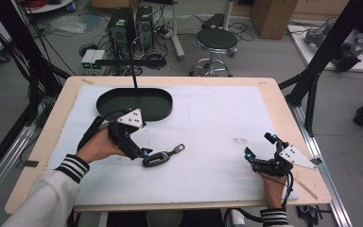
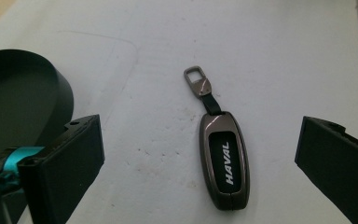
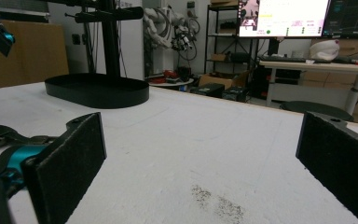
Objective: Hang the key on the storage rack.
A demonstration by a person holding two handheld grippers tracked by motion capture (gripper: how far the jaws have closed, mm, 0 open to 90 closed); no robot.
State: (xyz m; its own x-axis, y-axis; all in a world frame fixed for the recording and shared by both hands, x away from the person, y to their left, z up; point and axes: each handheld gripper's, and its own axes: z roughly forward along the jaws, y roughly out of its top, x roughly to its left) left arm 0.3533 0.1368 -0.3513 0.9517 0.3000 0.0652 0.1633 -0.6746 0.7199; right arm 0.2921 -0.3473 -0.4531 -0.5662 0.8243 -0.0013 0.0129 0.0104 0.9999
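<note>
My left tongs (image 2: 200,158) gape wide astride the car key (image 2: 224,161), its length running straight ahead; right tongs (image 1: 262,149) wide, well apart.

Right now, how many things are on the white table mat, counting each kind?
Car key fob: 1
Black oval tray: 1
Handheld grippers: 2, left gripper and right gripper
Total: 4

The word "HAVAL" stands in white letters on the dark face of the key fob (image 2: 224,161)
</note>
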